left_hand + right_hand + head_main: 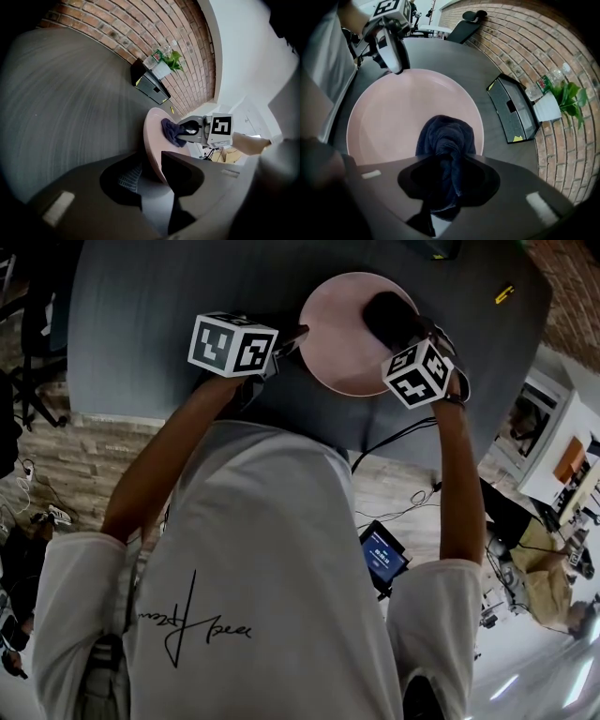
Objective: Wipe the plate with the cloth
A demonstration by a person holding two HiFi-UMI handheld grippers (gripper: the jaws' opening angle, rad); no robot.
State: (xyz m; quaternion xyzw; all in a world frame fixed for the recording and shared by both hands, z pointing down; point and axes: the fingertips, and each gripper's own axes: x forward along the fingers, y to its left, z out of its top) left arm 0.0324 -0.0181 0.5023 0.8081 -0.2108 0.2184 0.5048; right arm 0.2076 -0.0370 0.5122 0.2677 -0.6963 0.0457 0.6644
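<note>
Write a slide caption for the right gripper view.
Right gripper jaws hold a dark cloth on the pink plate.

The right gripper's (442, 185) jaws are clamped on a bunched dark navy cloth (447, 136) that lies on a round pale pink plate (389, 117) on the dark grey desk (454, 61). The left gripper (395, 65) is at the plate's far rim. A flat black device (513, 110) lies to the right, near a brick wall (525, 42).

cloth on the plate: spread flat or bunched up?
Bunched. The dark blue cloth is a twisted wad pinched in the right gripper, its free end resting on the round pink plate.
</note>
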